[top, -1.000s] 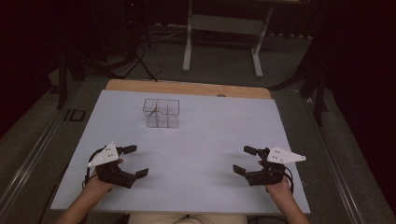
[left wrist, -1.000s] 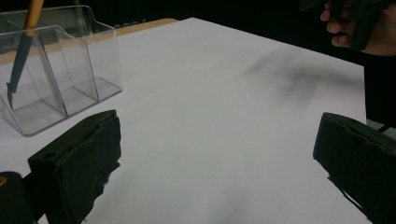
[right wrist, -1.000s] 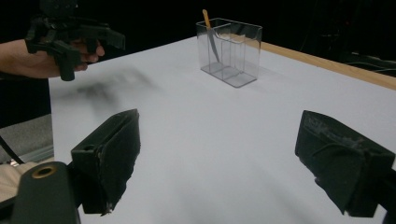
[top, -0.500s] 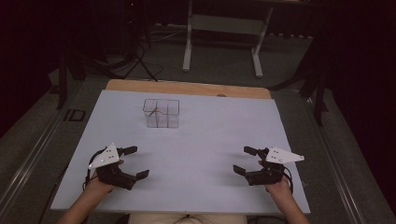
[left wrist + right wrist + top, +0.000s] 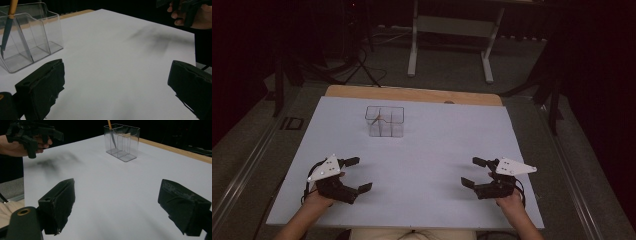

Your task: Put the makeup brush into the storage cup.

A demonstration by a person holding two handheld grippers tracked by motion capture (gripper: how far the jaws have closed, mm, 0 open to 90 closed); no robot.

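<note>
1. White table (image 5: 422,150) stands in a dark room; a clear organizer (image 5: 384,121) is at its far side.
2. One pencil (image 5: 379,118) leans in the left compartment, orange end up, tip down.
3. Left gripper (image 5: 357,175) and right gripper (image 5: 473,172) hover near the front edge, jaws wide apart and empty.

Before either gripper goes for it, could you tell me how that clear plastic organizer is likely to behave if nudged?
The clear organizer looks thin-walled and nearly empty, so probably light; a nudge may slide it across the smooth white table. It stands fairly tall on a small base, so a high push might tip it. The pencil leaning inside could shift or rattle.
</note>
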